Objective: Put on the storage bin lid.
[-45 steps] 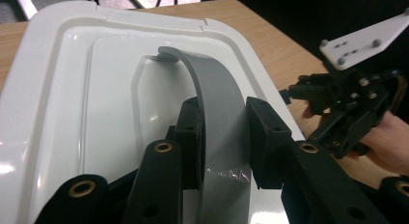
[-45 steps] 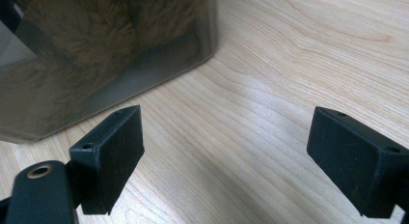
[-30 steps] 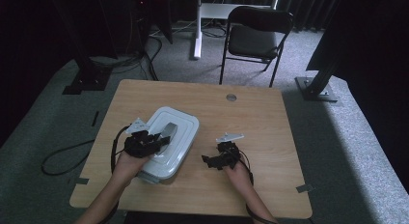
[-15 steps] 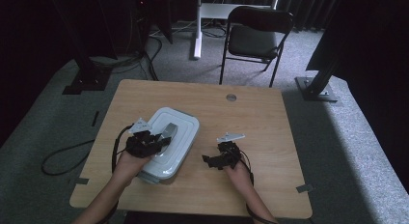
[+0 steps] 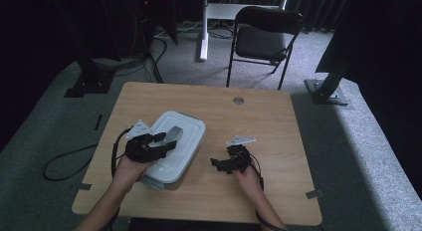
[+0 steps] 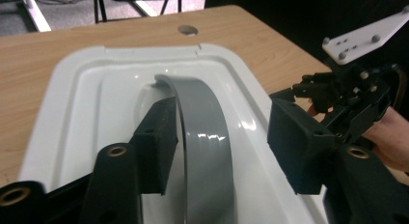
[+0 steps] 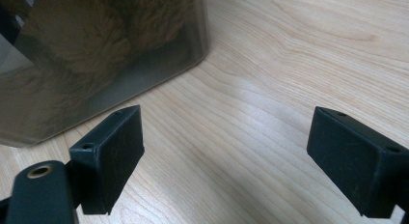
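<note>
Lab studio — black curtains [image 5: 45,22], rig stands [image 5: 331,86]

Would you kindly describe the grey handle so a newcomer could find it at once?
On the wooden table, find the white-lidded storage box at its left. The grey handle arches along the lid's middle, between the left gripper fingers; it is the only grey, curved strip on the white lid.

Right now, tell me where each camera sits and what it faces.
High view: above the person's side, looking down on table, both forearms.
Left gripper view: rides the left hand-held gripper, jaws apart astride the lid's grey handle.
Right gripper view: rides the right hand-held gripper, open over wood.
Shared: the box.
</note>
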A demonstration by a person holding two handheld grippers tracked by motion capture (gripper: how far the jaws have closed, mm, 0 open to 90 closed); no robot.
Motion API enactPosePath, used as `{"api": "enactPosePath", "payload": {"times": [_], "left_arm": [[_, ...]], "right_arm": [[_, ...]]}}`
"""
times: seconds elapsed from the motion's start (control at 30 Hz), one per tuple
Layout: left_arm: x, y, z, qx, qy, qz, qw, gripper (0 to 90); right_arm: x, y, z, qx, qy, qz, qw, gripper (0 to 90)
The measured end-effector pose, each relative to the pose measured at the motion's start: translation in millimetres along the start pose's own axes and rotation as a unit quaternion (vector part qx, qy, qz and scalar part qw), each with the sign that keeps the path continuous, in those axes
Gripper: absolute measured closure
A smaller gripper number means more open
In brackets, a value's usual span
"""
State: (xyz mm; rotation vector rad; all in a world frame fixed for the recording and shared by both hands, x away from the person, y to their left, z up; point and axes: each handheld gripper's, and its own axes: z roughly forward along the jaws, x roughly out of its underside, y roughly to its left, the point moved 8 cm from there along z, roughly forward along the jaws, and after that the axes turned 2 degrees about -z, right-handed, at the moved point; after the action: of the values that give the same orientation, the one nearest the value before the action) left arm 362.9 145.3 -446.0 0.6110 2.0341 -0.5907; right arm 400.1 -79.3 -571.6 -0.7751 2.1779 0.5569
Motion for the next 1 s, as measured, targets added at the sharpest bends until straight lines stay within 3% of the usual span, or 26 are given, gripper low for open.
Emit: {"api": "enactPosePath", "payload": {"times": [0.13,0.2,0.3,0.37,0.53,0.7,0.73,0.9,1.0], "left_arm": [[-1.8,8.4,-5.0,-0.006,-0.008,-0.010,0.9999,35.3],[-0.4,13.0,-7.9,-0.008,-0.012,0.002,0.9999,28.8],[-0.2,18.3,-11.0,-0.012,-0.021,-0.001,0.9997,27.3],[-0.3,28.1,-15.3,-0.027,-0.036,0.002,0.9990,22.9],[3.6,45.1,-17.2,-0.048,-0.031,-0.011,0.9983,9.6],[5.5,53.7,-18.9,-0.056,-0.032,-0.019,0.9977,4.9],[8.1,63.8,-19.6,-0.068,-0.033,-0.027,0.9968,0.5],[14.4,74.9,-19.4,-0.081,-0.030,-0.031,0.9958,0.5],[16.4,84.1,-20.4,-0.089,-0.044,-0.035,0.9944,0.5]], "right_arm": [[-0.2,-2.0,-2.9,0.001,-0.002,0.002,1.0000,12.0],[-0.4,-3.3,-4.5,0.004,-0.004,0.003,1.0000,12.0],[-0.2,-5.1,-6.6,0.005,-0.006,0.004,1.0000,12.0],[1.4,-8.5,-8.9,0.011,-0.009,0.008,0.9999,12.0],[5.2,-11.0,-10.0,0.011,-0.006,0.009,0.9999,12.0],[6.0,-12.5,-11.0,0.013,-0.006,0.011,0.9998,12.0],[6.1,-11.7,-10.4,0.013,-0.005,0.009,0.9999,12.0],[6.3,-10.6,-9.8,0.011,-0.004,0.008,0.9999,11.9],[6.9,-10.8,-9.7,0.013,-0.003,0.007,0.9999,11.9]]}}
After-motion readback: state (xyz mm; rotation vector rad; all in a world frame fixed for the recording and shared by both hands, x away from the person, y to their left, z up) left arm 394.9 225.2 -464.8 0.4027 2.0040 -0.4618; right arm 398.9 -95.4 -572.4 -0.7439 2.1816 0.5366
